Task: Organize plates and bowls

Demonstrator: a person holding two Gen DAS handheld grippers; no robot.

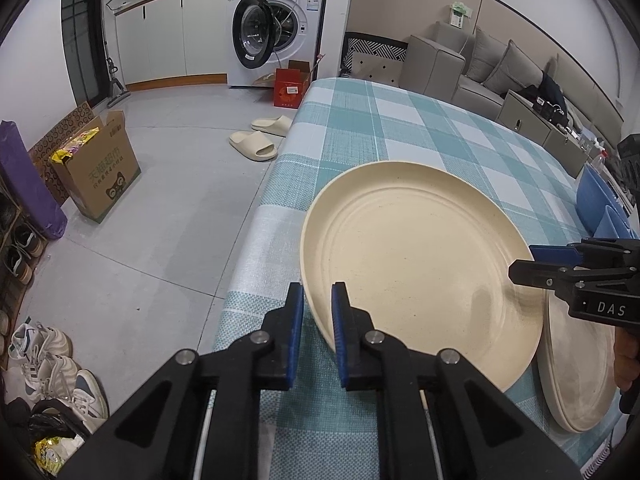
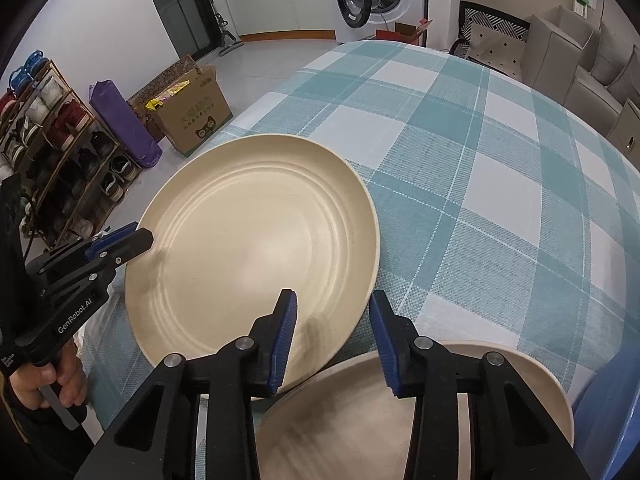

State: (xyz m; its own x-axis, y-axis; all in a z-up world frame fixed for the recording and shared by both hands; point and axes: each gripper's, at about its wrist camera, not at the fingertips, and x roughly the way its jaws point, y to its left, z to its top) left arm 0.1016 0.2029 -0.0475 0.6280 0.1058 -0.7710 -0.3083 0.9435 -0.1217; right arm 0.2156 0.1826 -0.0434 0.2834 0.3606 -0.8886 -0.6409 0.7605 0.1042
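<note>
Cream plate [image 1: 416, 264] sits tilted at the table's [image 1: 400, 128] left edge, leaning on a second plate [image 2: 360, 420]. Left gripper [image 1: 316, 312] pinches its rim narrowly; right gripper [image 2: 334, 332] straddles the opposite rim, jaws apart. Uneven lift could slide it floorward.

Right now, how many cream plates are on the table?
2. One cream plate is held at its rim by the left gripper; the second plate lies beside it, under the right gripper. More could be stacked under it.
</note>
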